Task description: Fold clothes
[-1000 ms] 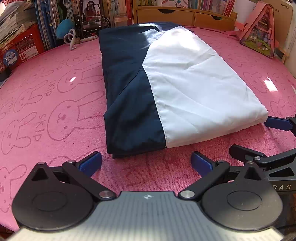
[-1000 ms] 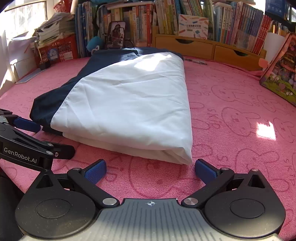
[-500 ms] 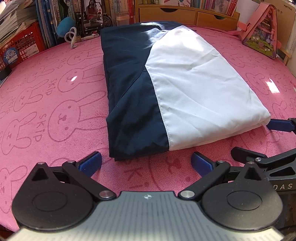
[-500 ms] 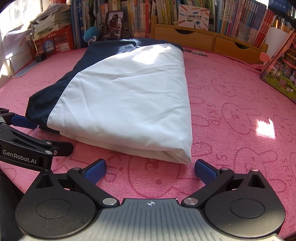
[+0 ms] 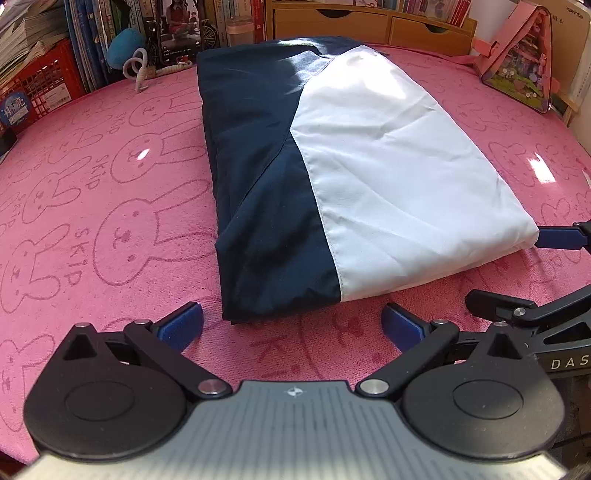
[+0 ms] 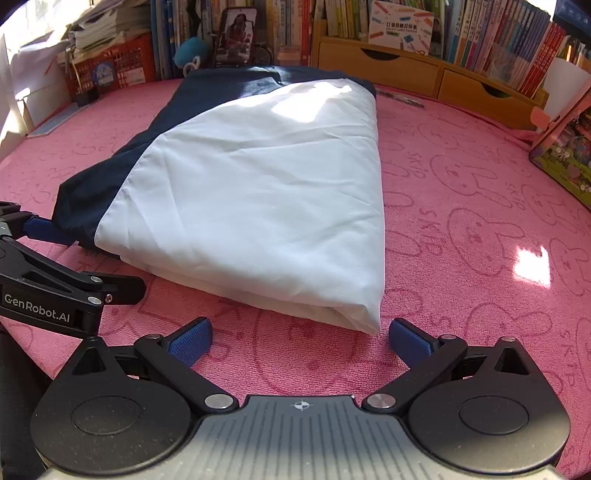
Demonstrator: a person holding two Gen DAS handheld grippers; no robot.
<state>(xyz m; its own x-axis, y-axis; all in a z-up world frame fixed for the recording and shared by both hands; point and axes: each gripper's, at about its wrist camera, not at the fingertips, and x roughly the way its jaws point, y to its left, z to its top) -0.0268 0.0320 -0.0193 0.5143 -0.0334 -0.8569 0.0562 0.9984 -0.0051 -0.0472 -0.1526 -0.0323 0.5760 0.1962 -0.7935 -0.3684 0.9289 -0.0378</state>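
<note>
Folded garment [image 5: 332, 177] lies just beyond both spread tools.

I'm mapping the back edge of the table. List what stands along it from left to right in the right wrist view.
Red crate → blue plush toy → framed photo → wooden drawer unit → pink picture bag.

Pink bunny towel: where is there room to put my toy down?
Bare pink towel lies left of the folded garment, out to the red basket. More lies right of it, toward the picture bag. The far edge by the books is crowded.
</note>
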